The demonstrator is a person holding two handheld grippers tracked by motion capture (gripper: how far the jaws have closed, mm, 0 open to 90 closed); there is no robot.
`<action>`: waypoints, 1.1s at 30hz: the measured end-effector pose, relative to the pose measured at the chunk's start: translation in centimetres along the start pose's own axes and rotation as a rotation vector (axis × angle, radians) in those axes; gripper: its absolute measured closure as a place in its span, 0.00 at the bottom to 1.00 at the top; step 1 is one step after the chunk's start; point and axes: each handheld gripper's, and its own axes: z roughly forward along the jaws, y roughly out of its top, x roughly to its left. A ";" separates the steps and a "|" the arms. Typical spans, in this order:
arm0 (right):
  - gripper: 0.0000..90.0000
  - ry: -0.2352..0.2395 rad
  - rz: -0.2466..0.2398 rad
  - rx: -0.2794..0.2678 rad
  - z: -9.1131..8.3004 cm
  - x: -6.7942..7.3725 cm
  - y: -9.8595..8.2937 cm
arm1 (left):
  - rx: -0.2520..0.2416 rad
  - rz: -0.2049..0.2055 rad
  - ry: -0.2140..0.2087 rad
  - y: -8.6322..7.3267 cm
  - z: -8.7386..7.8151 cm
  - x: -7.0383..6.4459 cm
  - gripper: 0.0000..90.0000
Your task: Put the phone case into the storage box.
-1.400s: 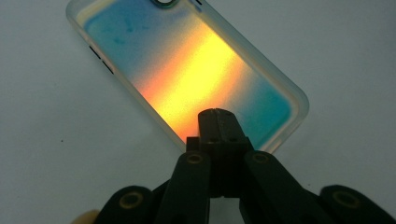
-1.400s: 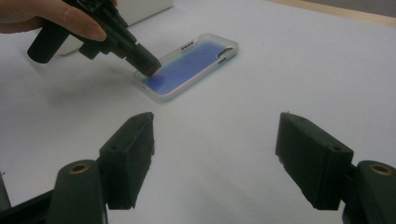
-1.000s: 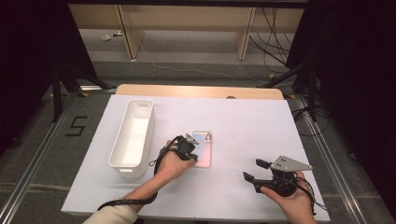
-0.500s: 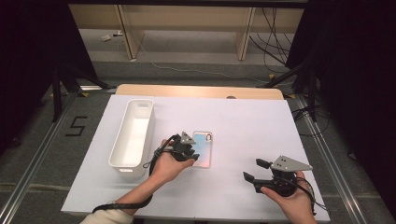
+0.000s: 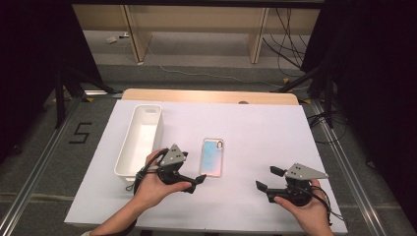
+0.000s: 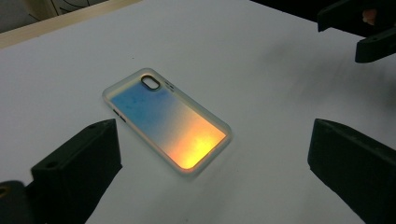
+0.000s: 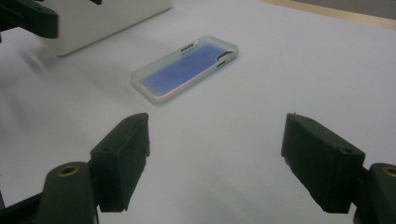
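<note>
Even overhead light keeps the white table (image 5: 255,132) bright while the surrounding room falls dark. The phone case (image 6: 168,120) glows iridescent orange and blue; near jaws look soft, shadows faint.

Both grippers' fingers (image 5: 200,179) (image 5: 259,186) wide apart, low.

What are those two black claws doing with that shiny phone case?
A person holds a claw in each hand at a white table. The left claw is open, right beside the near end of the phone case, not gripping it. The right claw waits open, farther off. A white bin sits to the left.
</note>
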 end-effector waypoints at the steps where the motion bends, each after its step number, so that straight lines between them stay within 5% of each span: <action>1: 0.27 0.000 0.000 0.000 0.0 0.0 0.0 | -0.007 0.008 -0.002 -0.3 -0.4 0.1 0.01; 8: 0.27 0.011 0.017 0.010 0.0 -0.1 -0.1 | -0.064 0.001 0.020 -1.6 -3.1 0.4 0.00; 18: 0.26 0.009 0.018 -0.009 0.0 -0.2 -0.1 | -0.097 -0.004 0.035 -2.7 -4.6 0.6 0.00; 33: 0.33 0.044 -0.084 0.004 1.5 1.3 1.3 | -0.112 0.009 0.049 -3.6 -5.4 0.3 0.00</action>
